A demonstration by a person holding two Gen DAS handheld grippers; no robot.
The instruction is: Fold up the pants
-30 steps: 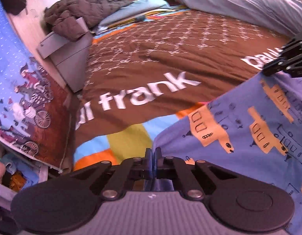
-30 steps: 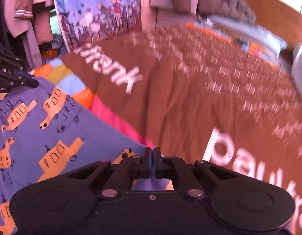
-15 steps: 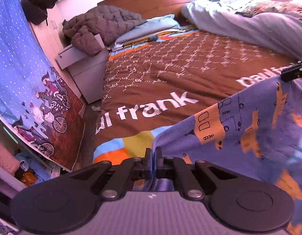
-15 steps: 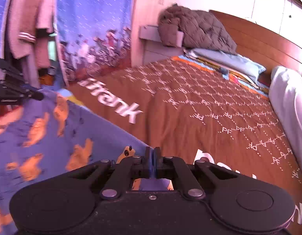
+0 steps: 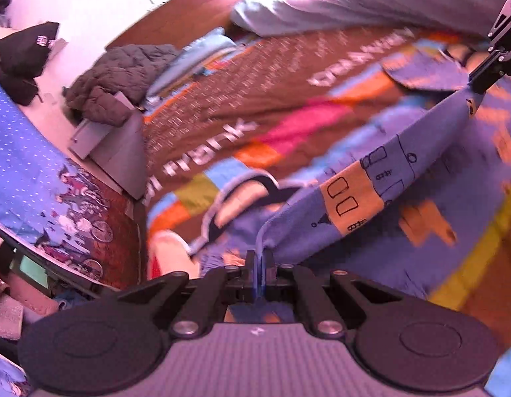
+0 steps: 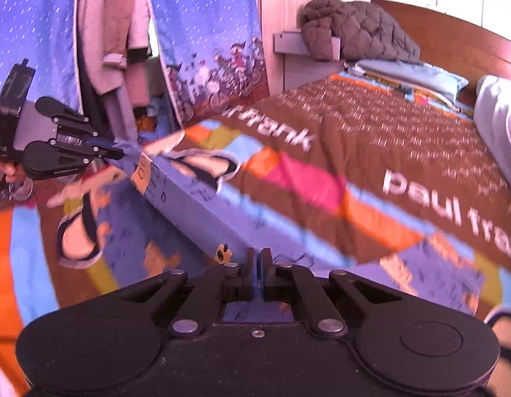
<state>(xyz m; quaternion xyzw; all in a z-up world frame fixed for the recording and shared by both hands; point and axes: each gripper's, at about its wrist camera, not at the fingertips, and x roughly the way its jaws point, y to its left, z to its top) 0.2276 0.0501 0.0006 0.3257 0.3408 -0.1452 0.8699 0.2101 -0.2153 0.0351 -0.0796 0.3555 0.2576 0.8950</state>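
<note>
In the left wrist view, the left gripper (image 5: 259, 261) was seen at 6 o'clock, its jaws clenched on an edge of the blue cotton pants printed with orange vehicles (image 5: 371, 185). From there the fabric was stretched as a taut band towards 2 o'clock, where it was pinched by the right gripper (image 5: 474, 90). The rest of the pants was seen hanging below that band, blurred, over the brown bedspread with white lettering and coloured blocks (image 5: 255, 99). A dark quilted jacket (image 5: 116, 89) was seen at 10 o'clock on a grey bedside unit (image 5: 113, 145), and a blue curtain printed with cyclists (image 5: 40, 172) at 9 o'clock.

In the right wrist view, the right gripper (image 6: 258, 266) was seen at 6 o'clock, closed on the pants' edge (image 6: 196, 211). The band of cloth was drawn towards 9 o'clock, where it was gripped by the left gripper (image 6: 121, 155). The bedspread (image 6: 371, 139) was spread from the centre to 3 o'clock. The jacket (image 6: 358, 33) was seen at 1 o'clock, and a pale pink garment (image 6: 110, 33) hung at 11 o'clock beside the curtain (image 6: 206, 33).
</note>
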